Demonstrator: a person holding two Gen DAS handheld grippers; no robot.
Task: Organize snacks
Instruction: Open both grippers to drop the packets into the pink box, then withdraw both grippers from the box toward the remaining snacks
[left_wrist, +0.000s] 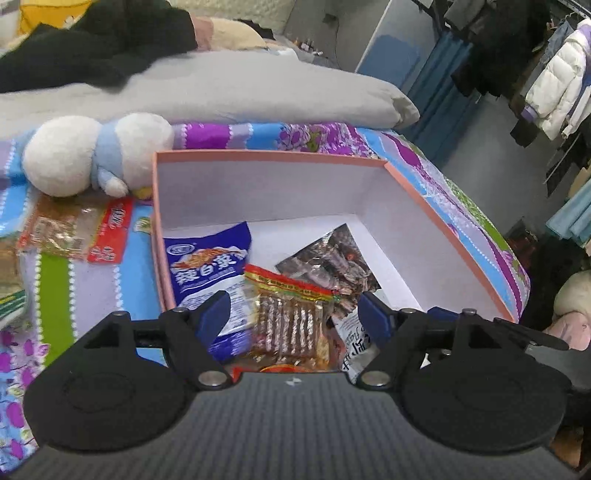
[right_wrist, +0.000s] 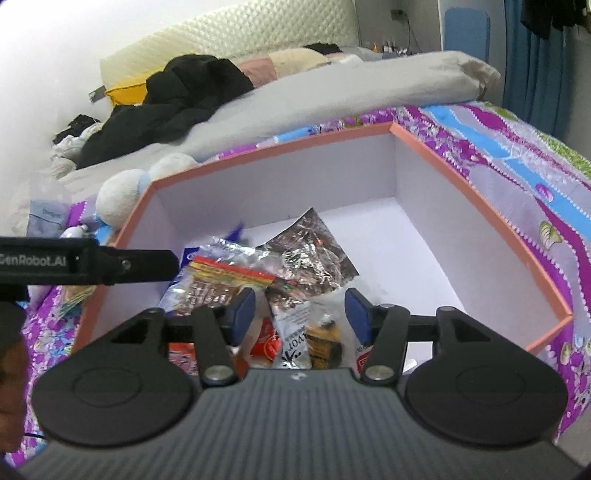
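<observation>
Lying in the pink box (left_wrist: 271, 157) on the floral bedspread (left_wrist: 461, 206) are a blue packet (left_wrist: 207, 273), a clear pack of brown sticks (left_wrist: 291, 317) and a dark foil bag (left_wrist: 332, 258). Both the left gripper (left_wrist: 291, 315) and right gripper (right_wrist: 300, 314) hang above them with jaws apart, gripping nothing. Another snack pack (left_wrist: 74, 232) lies outside by a plush toy (left_wrist: 92, 155).

We see a pink box (left_wrist: 439, 206), open and white inside, on the bed, holding a blue bag (left_wrist: 207, 273), a clear pack (left_wrist: 291, 317) of brown sticks atop it, a dark foil pack (left_wrist: 332, 258), while another red-edged pack (left_wrist: 77, 232) lies outside.
</observation>
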